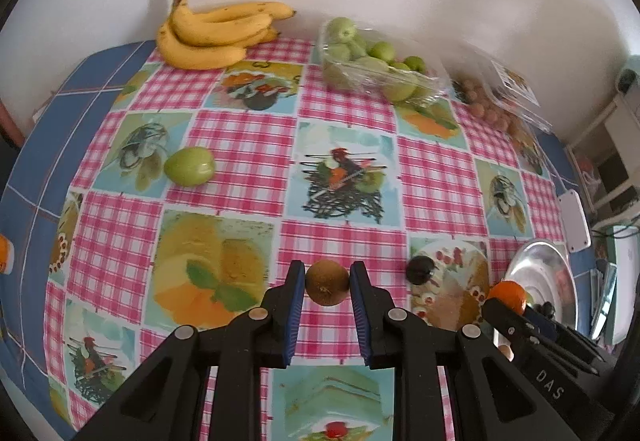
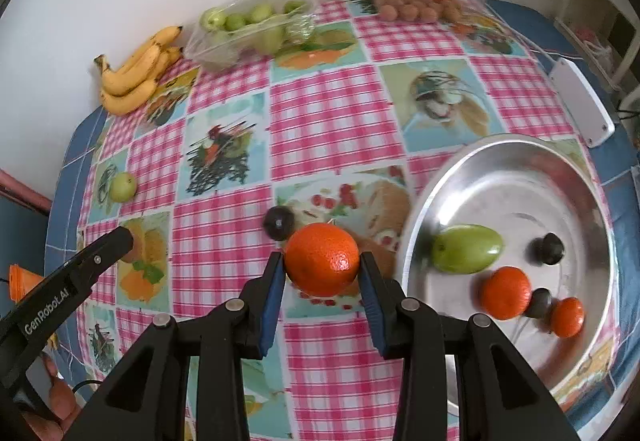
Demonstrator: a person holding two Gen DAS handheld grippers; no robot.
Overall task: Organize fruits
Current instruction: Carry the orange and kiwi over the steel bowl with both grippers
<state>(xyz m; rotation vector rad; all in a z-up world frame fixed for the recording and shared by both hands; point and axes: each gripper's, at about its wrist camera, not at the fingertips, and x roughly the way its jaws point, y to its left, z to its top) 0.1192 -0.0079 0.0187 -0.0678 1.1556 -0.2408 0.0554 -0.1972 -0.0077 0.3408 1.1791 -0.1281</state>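
Left claw (image 1: 327, 283): clenched on a brown kiwi (image 1: 327, 282), held between the blue pads above the checked cloth of the bench (image 1: 248, 145).

Right claw (image 2: 322, 265): clenched on an orange mandarin (image 2: 322, 259), both pads pressed against its sides, above the cloth just beside the rim of the steel bowl (image 2: 520, 161).

Right wrist view, bowl at 3 o'clock from the held mandarin. Contents: one green fruit (image 2: 467, 249), two mandarins (image 2: 506, 293), two dark plums (image 2: 547, 249).

Loose on the cloth: a dark plum (image 2: 279, 223) at 11 o'clock, just beside the held mandarin; a green apple (image 2: 123, 187) well apart at 10 o'clock.

Far edge, against the wall: bananas (image 2: 136, 71), a clear tray of green fruit (image 2: 252, 31), a clear tray of small brown fruit (image 2: 420, 1).
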